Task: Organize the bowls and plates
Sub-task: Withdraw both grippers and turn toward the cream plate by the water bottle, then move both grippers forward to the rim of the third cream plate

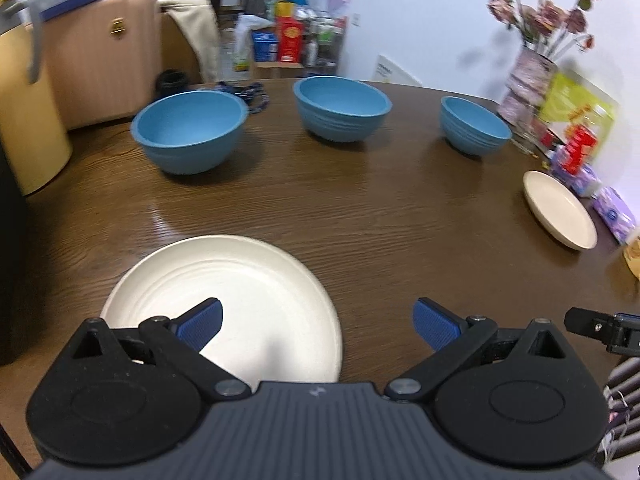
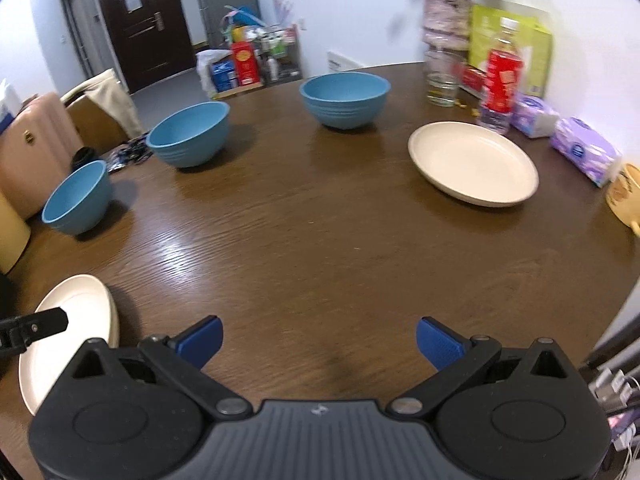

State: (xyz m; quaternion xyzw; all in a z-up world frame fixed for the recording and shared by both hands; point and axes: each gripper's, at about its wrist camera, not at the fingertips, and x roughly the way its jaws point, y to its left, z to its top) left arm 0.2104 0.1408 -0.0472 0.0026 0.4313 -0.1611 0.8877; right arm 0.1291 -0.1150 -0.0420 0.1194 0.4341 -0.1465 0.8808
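Note:
Three blue bowls stand on the brown round table: a left bowl (image 1: 190, 132) (image 2: 76, 198), a middle bowl (image 1: 342, 108) (image 2: 190, 134) and a right bowl (image 1: 474, 124) (image 2: 344, 98). A white plate (image 1: 236, 300) (image 2: 76, 320) lies near the front left, partly under my left gripper (image 1: 318, 326), which is open and empty above the plate's right part. A second cream plate (image 1: 560, 208) (image 2: 474, 162) lies at the right. My right gripper (image 2: 320, 342) is open and empty over bare table.
A vase of flowers (image 1: 528, 76), a glass (image 2: 442, 84), a red-labelled bottle (image 2: 500, 76), a green box (image 2: 508, 40) and purple tissue packs (image 2: 584, 152) crowd the table's (image 2: 320, 240) right back edge. A yellow mug (image 2: 626, 196) stands at far right. A pink suitcase (image 1: 100, 52) stands beyond the left edge.

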